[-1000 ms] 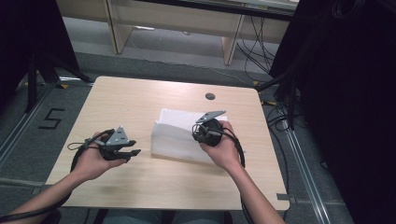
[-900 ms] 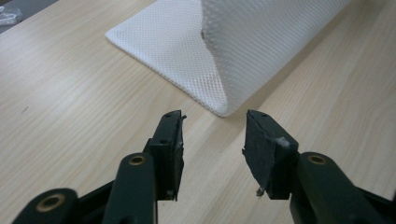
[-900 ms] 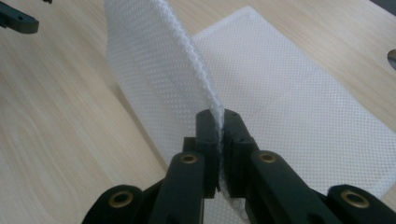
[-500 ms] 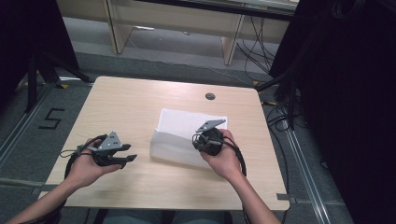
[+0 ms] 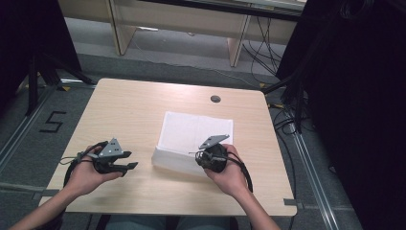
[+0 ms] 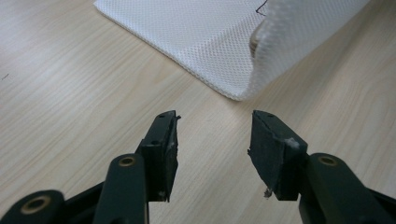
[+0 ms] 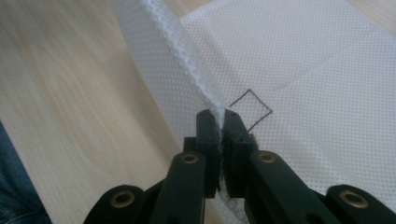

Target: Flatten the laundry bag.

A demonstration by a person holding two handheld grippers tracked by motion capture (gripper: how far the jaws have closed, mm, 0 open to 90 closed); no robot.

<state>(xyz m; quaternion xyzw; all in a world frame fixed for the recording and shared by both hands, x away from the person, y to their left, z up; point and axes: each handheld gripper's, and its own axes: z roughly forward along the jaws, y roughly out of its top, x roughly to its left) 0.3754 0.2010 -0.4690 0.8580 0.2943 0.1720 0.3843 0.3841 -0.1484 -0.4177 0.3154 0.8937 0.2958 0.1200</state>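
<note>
A white mesh cloth [image 5: 196,132] lies in the middle of the table, its near edge raised into a fold. My right gripper [image 5: 198,157] is shut on that raised edge [image 7: 177,70]; in the right gripper view its jaws [image 7: 220,116] pinch the fabric next to a thin dark square outline [image 7: 251,109]. My left gripper [image 5: 130,161] rests to the left of the cloth, near the table's front. Its jaws [image 6: 215,123] have just been opening and stand apart over bare wood with nothing between them, the cloth's folded corner [image 6: 261,70] just beyond.
The light wooden table [image 5: 129,110] has a small dark round cap [image 5: 215,99] at the back. A "5" [image 5: 52,122] is marked on the floor to the left. Dark equipment and cables [image 5: 297,96] stand off the right edge.
My right gripper has drawn nearer the table's front edge and sunk a little, taking the cloth's edge with it. The left gripper's jaws have spread wider; that hand has barely shifted.
</note>
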